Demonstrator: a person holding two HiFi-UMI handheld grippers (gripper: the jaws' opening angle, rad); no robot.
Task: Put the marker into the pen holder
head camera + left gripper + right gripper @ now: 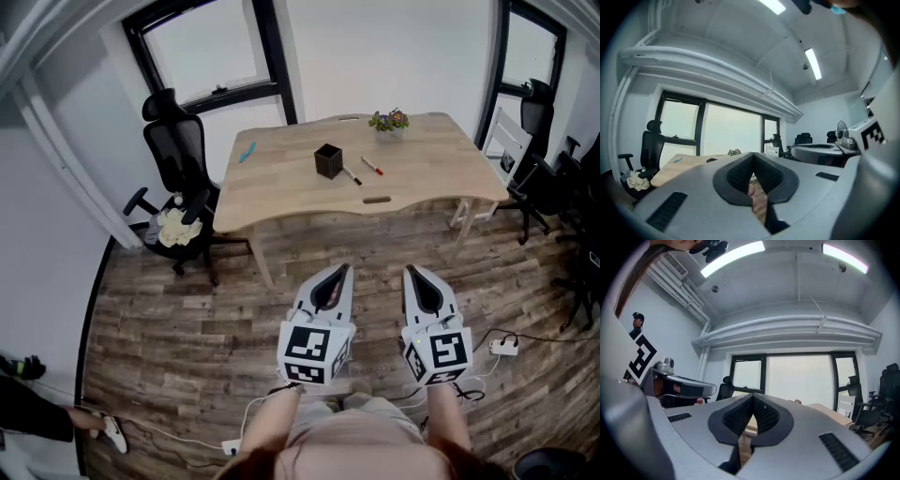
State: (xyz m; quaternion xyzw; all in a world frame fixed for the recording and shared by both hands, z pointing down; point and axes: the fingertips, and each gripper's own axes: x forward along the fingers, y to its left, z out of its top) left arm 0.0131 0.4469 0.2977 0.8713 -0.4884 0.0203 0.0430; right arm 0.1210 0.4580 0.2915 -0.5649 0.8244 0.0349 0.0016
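Here, my left gripper [340, 269] and right gripper [413, 271] hang side by side over the wood-plank floor [187, 281]. The ribbed black pads [739, 172] of each are pressed together on nothing. A white power strip [503, 346] with cables lies at my right. Ahead, bare boards separate me from the pale wooden table [281, 187] with its wavy front edge. On it the square black pen holder [328, 161] stands upright. A dark marker [352, 175] lies just beside it, and a red-capped marker [372, 166] lies near that. Farther back sits a small potted plant [389, 122], and a black office chair [178, 150] stands at the table's left end.
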